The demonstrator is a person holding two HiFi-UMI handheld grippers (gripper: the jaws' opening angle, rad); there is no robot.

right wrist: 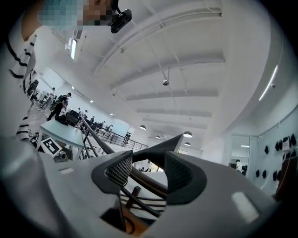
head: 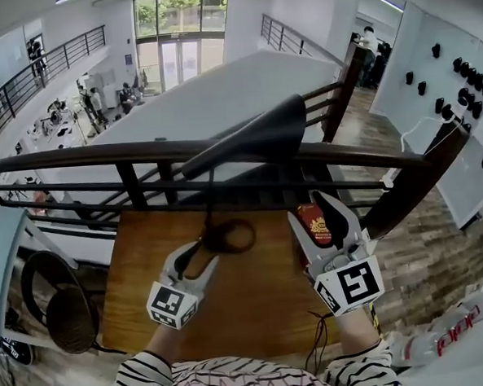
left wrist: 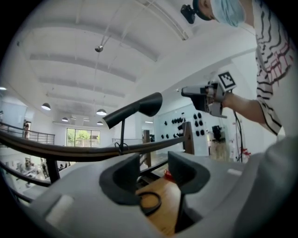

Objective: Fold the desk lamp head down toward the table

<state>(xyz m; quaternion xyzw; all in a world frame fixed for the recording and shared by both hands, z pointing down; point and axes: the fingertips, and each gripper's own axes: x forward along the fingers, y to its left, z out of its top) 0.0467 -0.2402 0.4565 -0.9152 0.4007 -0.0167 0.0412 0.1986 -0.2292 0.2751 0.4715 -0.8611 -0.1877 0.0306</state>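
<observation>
A black desk lamp stands at the far edge of the wooden table (head: pixel 256 305). Its long head (head: pixel 254 137) is raised and slants up to the right, above the railing. A thin stem joins it to a ring-shaped base (head: pixel 232 236). My left gripper (head: pixel 195 260) is low beside the base ring, open, with nothing between its jaws (left wrist: pixel 153 174); the ring (left wrist: pixel 150 202) lies just beyond them and the head (left wrist: pixel 135 108) is above. My right gripper (head: pixel 310 208) is open and empty, below the head's right end. The head (right wrist: pixel 156 149) shows beyond its jaws (right wrist: pixel 144 169).
A dark wooden railing (head: pixel 141 153) runs just behind the table, with a drop to a lower floor beyond. A red packet (head: pixel 315 223) lies on the table by the right gripper. A black chair (head: pixel 61 317) stands to the left. A thin cable (head: pixel 320 338) hangs at the near edge.
</observation>
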